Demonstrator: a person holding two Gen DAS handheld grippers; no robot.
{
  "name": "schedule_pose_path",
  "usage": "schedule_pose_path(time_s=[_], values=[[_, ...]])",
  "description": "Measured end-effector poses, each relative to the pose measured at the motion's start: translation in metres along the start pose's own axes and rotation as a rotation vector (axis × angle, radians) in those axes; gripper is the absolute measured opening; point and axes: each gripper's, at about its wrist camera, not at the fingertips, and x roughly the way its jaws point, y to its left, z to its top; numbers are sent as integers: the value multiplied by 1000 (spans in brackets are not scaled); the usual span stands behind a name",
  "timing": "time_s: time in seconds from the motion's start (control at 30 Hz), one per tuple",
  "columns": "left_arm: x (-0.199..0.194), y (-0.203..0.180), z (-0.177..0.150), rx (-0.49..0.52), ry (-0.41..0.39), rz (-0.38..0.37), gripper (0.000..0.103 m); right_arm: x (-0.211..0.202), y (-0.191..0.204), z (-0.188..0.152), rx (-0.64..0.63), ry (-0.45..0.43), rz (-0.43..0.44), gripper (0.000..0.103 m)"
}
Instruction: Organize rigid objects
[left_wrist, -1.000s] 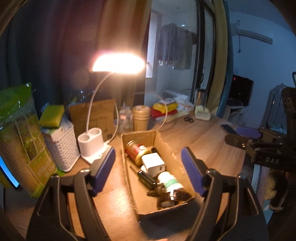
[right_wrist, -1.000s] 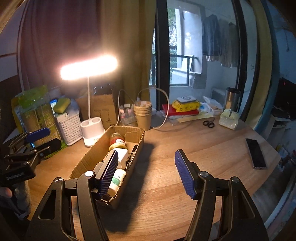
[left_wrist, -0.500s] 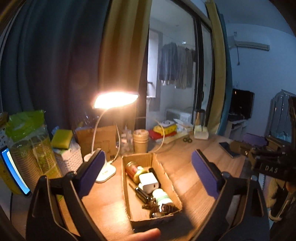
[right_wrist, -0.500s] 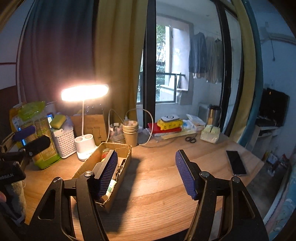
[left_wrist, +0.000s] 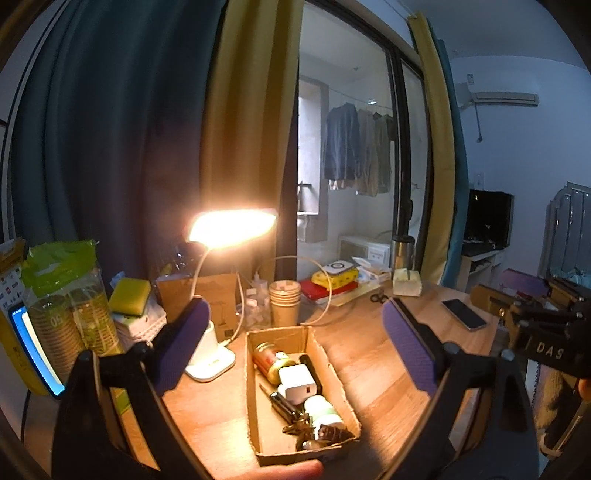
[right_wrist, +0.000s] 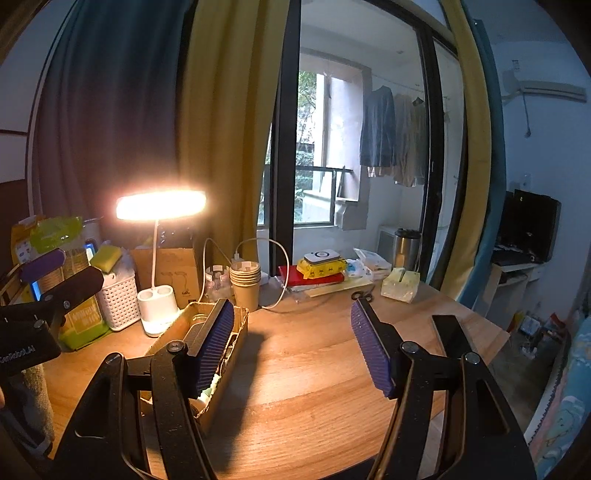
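I have the cardboard box (left_wrist: 295, 391) lying open on the wooden table (left_wrist: 369, 354), just in front of the lit desk lamp (left_wrist: 232, 225) and its white base. It is a long, shallow, tan carton with raw torn-looking edges, its far end near the stack of paper cups (left_wrist: 283, 301). Inside, packed close together, I can make out a red and gold can (left_wrist: 271, 360) lying on its side at the far end, a white charger cube (left_wrist: 298, 378) against it, a dark pen-like stick (left_wrist: 282, 402) along the left side, a white bottle with a green band (left_wrist: 323, 408), and a dark tangle at the near end that may be keys, though I cannot tell.

My left gripper (left_wrist: 295, 338) hangs above the box with its purple pads spread wide and nothing between them. My right gripper (right_wrist: 291, 349) is also released, empty, over bare table to the right of the box, its left pad overlapping the box in that view. A black phone (right_wrist: 452, 334) lies near the table's right edge.
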Motion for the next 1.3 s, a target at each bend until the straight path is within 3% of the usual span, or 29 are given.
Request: schedule_pose_path(time_s=[1.3], values=[[1, -7, -7, 27, 28, -36, 97, 8, -4, -10, 20, 20, 7, 69]])
